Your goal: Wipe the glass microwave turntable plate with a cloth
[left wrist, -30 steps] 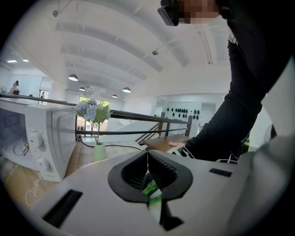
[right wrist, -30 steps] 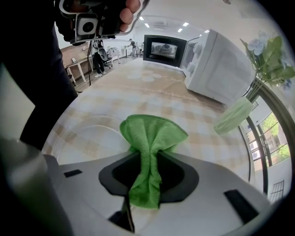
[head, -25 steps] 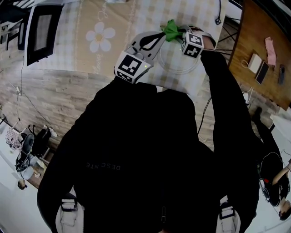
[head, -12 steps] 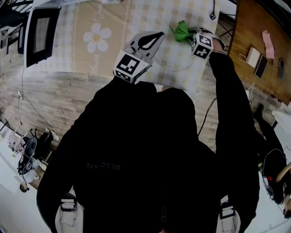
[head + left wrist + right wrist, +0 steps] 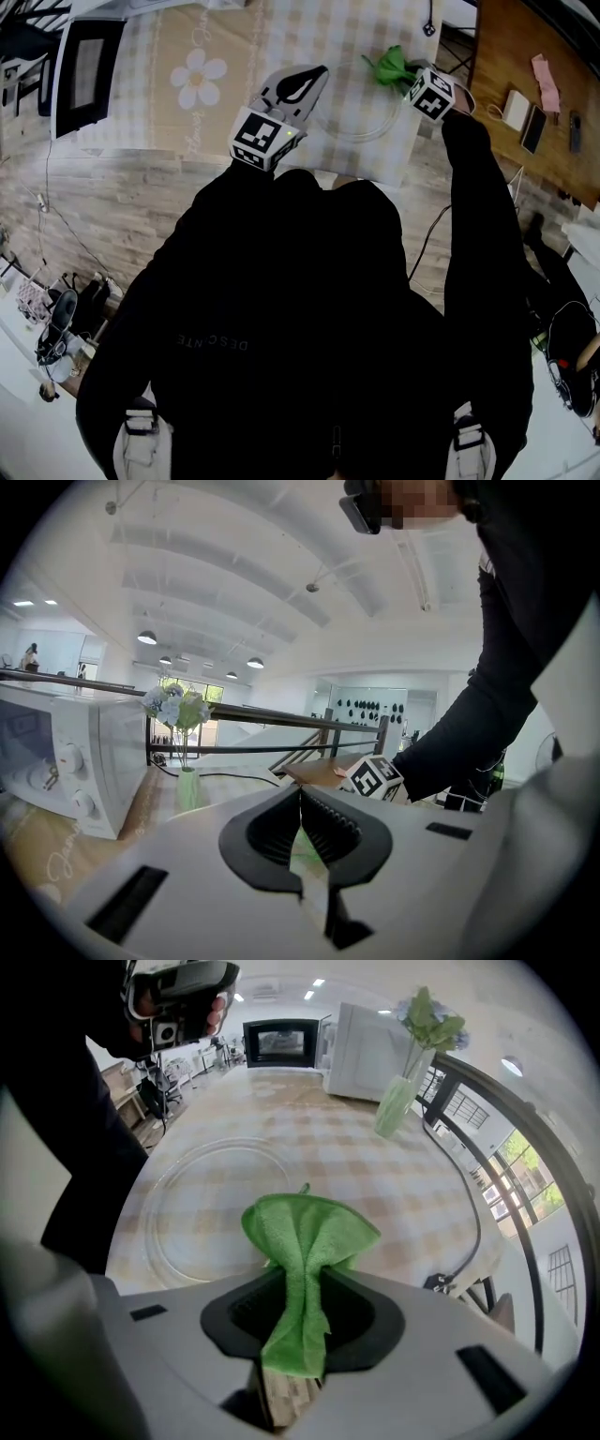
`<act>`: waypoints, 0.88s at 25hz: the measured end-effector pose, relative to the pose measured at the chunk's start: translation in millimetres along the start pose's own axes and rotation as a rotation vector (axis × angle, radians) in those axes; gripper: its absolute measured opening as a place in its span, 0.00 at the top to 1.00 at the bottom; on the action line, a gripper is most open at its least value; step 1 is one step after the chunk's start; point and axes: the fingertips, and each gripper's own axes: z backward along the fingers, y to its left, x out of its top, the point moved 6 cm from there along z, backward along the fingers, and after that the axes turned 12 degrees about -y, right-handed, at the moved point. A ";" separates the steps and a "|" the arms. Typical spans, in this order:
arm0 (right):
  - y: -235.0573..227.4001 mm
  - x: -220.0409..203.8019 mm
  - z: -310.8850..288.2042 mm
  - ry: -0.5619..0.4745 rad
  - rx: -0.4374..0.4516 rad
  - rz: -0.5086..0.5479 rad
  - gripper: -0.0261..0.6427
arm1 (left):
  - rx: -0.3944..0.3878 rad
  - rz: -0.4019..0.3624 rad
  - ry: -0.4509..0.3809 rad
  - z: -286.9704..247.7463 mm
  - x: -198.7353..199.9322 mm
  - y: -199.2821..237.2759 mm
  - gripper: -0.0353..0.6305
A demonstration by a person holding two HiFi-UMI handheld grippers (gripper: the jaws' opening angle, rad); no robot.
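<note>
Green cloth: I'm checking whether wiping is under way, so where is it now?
The green cloth is pinched in the right gripper, at the far-right rim of the glass turntable plate in the head view, over the checked tablecloth.

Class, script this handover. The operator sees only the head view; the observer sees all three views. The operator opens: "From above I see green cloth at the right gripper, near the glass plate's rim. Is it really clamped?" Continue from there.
Observer: Yes. In the right gripper view, the right gripper has its jaws closed on the green cloth, which fans out beyond them.
Operator: And the left gripper?
Observer: Its own view shows the jaws together at the tips, gripping nothing.
Operator: Anything standing past the plate?
Observer: A vase of flowers, beside a white microwave.
</note>
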 end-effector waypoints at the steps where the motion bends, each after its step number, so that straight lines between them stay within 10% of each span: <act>1: -0.3 2.2 4.2 -0.014 -0.009 -0.009 0.77 | 0.005 -0.001 -0.001 2.0 0.1 0.2 0.91; 22: 62.1 148.6 -34.0 -0.181 0.056 0.125 0.77 | 0.086 -0.037 -0.029 37.4 13.3 21.8 0.91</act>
